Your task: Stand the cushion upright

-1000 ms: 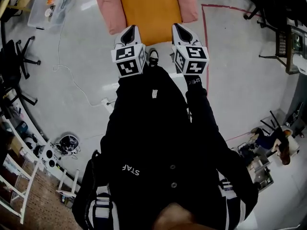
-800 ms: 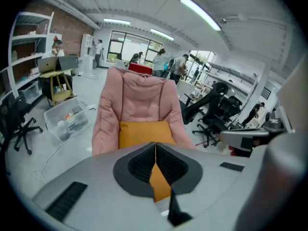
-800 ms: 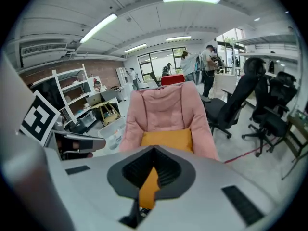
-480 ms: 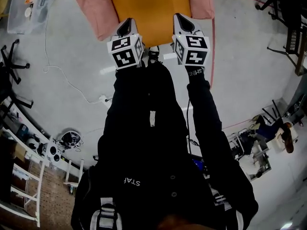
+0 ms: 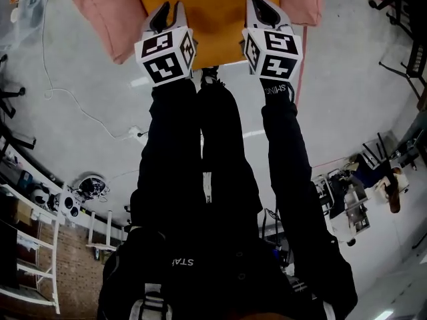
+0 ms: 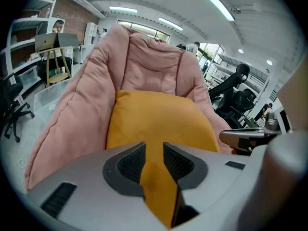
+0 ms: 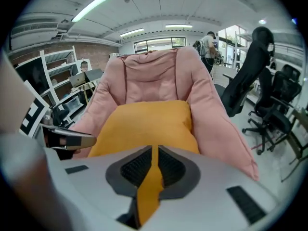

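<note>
An orange cushion (image 5: pixel 212 15) lies flat on the seat of a pink padded floor chair (image 5: pixel 100 9). In the gripper views the orange cushion (image 6: pixel 159 117) (image 7: pixel 144 121) rests in front of the pink backrest (image 6: pixel 149 66) (image 7: pixel 154 76). My left gripper (image 5: pixel 165 11) hangs over the cushion's near left edge. Its jaws (image 6: pixel 154 150) are opening, with a clear gap and nothing between them. Over the near right edge is my right gripper (image 5: pixel 261 7), whose jaws (image 7: pixel 154 154) are opening too. They show only a thin slit, also with nothing in it.
A white cable (image 5: pixel 80 112) trails over the grey floor on the left. Red tape (image 5: pixel 300 72) marks the floor to the right of the chair. Black office chairs (image 7: pixel 269 100) stand on the right, white shelving (image 5: pixel 27 245) at lower left. The person's shoe (image 5: pixel 209 77) is just short of the cushion.
Both grippers have sunk toward the cushion and now overlap its near edge. The left jaws, shut before, now show a gap.
</note>
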Demonstrator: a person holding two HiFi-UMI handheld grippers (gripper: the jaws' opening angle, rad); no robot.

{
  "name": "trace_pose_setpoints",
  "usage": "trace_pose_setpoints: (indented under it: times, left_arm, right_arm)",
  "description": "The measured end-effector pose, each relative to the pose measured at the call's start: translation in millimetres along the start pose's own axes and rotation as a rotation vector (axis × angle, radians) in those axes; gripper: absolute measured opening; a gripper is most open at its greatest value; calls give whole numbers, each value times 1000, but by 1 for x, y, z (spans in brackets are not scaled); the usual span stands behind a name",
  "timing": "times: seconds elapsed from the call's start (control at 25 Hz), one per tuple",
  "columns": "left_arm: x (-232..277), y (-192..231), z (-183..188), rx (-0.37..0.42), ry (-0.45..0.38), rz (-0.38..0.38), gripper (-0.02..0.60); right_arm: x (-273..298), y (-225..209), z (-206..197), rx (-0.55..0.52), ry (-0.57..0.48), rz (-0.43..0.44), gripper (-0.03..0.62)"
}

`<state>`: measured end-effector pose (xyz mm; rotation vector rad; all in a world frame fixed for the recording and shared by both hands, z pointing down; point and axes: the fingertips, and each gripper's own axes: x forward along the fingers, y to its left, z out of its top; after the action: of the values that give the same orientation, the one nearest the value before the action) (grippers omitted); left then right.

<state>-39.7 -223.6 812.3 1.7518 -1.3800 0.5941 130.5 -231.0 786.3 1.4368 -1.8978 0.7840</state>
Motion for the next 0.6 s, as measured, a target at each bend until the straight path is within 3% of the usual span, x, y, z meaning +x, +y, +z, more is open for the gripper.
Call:
trace_pose_setpoints:
  times: [0.08,0.2,0.44,0.6]
  left_arm:
    - [11,6,-4,-8,12,8,131]
    - [28,15,-10,-11,40,23,181]
    - [48,15,-19,-31,95,32,179]
    - [52,19,-19,-23,105,56,105]
  right_arm:
    - [10,-6,-5,-12,18,-9,122]
    - [28,-13,-13,-38,66,-20,141]
    - [46,-21,-24,-67,122,-36,150]
    - [56,-18,-26,-66,146,-29,129]
